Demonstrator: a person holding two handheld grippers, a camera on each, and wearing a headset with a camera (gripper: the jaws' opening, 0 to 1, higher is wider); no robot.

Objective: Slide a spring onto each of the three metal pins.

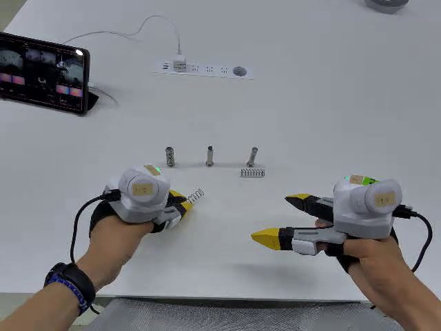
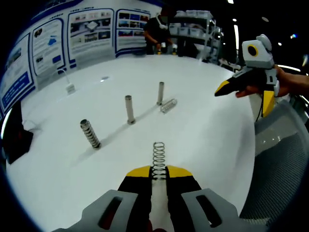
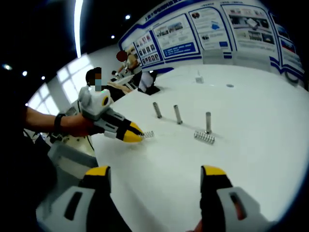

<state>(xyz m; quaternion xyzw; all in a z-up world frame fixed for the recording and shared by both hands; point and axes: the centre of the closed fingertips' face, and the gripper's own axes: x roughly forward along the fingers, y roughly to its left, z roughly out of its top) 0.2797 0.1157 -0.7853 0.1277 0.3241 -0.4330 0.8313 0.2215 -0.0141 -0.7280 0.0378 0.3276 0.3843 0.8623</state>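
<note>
White workbench (image 1: 331, 103), lit evenly. Nearest, the left gripper (image 1: 180, 204) is seen clamped on one end of a spring (image 1: 196, 196), the coil sticking out past the yellow tips. The right gripper (image 1: 279, 218) is held off to the side over the table, jaws wide apart, nothing between them. Further on, a loose spring (image 1: 252, 172) is lying flat just beside the right pin (image 1: 252, 156). The middle pin (image 1: 209, 156) is bare; the left pin (image 1: 169, 156) is already sleeved with a coil. Behind these, a power strip (image 1: 203, 69) and a phone (image 1: 43, 71); posters (image 2: 91, 29) on the far wall. Step judged: held spring to be threaded onto a bare pin, likely the middle one. The coil axis should be brought upright and centred over the pin top before being lowered; the grip is best released only once the coil is well down, or it may tip off
</note>
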